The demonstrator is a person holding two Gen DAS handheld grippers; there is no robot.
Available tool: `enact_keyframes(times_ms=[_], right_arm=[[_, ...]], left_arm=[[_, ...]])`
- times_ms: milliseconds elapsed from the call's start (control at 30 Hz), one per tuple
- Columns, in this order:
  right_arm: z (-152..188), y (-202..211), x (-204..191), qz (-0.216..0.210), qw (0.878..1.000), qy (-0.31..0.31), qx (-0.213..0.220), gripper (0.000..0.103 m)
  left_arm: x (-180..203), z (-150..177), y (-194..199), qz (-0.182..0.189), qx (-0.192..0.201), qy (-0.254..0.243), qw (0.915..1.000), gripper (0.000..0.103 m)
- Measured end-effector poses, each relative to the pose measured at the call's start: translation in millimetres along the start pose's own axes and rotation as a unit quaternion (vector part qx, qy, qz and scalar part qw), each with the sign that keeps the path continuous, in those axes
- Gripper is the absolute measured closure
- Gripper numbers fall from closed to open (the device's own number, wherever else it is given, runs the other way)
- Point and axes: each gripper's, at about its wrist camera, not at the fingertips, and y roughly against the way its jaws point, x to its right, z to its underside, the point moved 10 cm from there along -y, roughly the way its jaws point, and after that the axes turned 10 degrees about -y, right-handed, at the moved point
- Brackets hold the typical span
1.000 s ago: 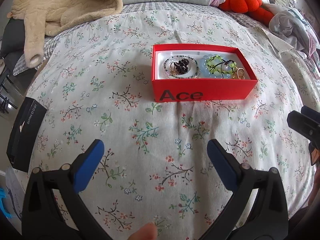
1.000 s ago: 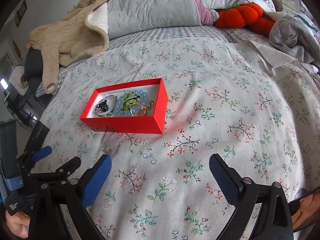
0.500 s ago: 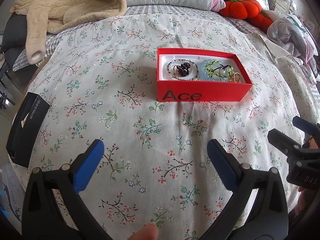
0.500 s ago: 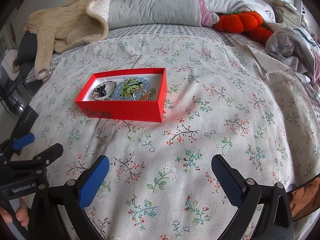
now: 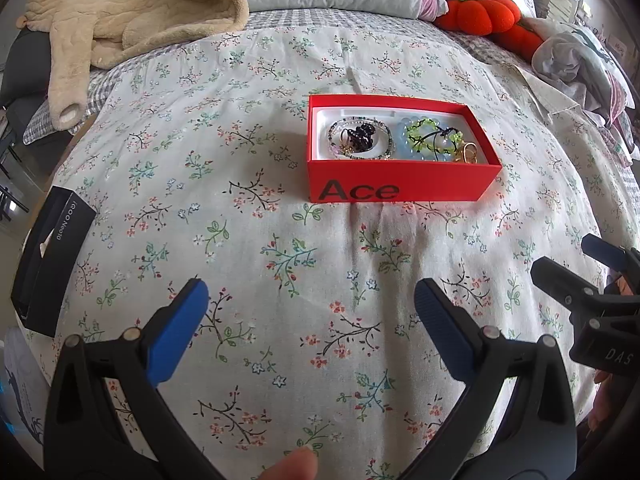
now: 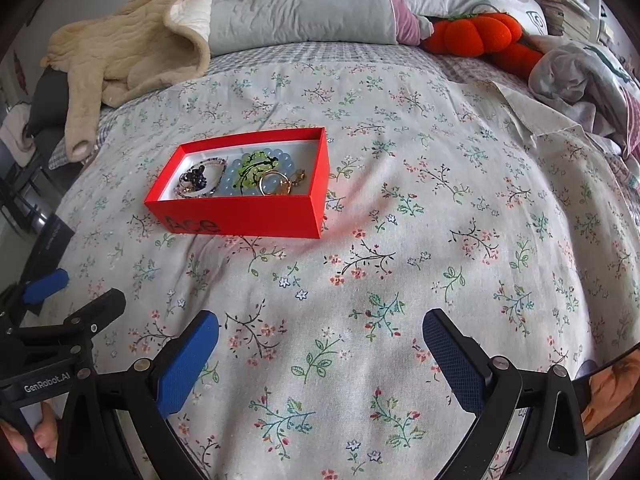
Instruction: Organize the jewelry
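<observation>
A red box (image 5: pixel 400 188) marked "Ace" sits on the floral bedspread; it also shows in the right wrist view (image 6: pixel 256 216). Inside lie a dark beaded bracelet (image 5: pixel 360 138), a green bead bracelet (image 5: pixel 432 138) on pale blue beads, and gold rings (image 5: pixel 466 154). In the right wrist view the green bracelet (image 6: pixel 252 170) and the gold rings (image 6: pixel 280 186) show too. My left gripper (image 5: pixel 310 312) is open and empty, well short of the box. My right gripper (image 6: pixel 320 340) is open and empty, near and right of the box.
A black phone box (image 5: pixel 48 264) lies at the bed's left edge. A beige fleece robe (image 5: pixel 132 8), grey pillows (image 6: pixel 300 4), an orange plush pumpkin (image 6: pixel 476 34) and crumpled clothes (image 6: pixel 580 76) lie at the back. The bedspread (image 6: pixel 440 208) spreads around the box.
Both grippers have drawn back and lifted from the box, so it looks smaller and farther. Both stay open. The jewelry in the box has not moved.
</observation>
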Motion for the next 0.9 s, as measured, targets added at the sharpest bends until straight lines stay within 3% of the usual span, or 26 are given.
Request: enact_keyframes(times_ms=[900], right_arm=[[3.6,-2.2,0.2,0.001,1.0,-0.001,-0.002,0.0]], left_arm=[[-3.5,1.1,-0.5,-0.003,-0.001,0.003,1.0,0.001]])
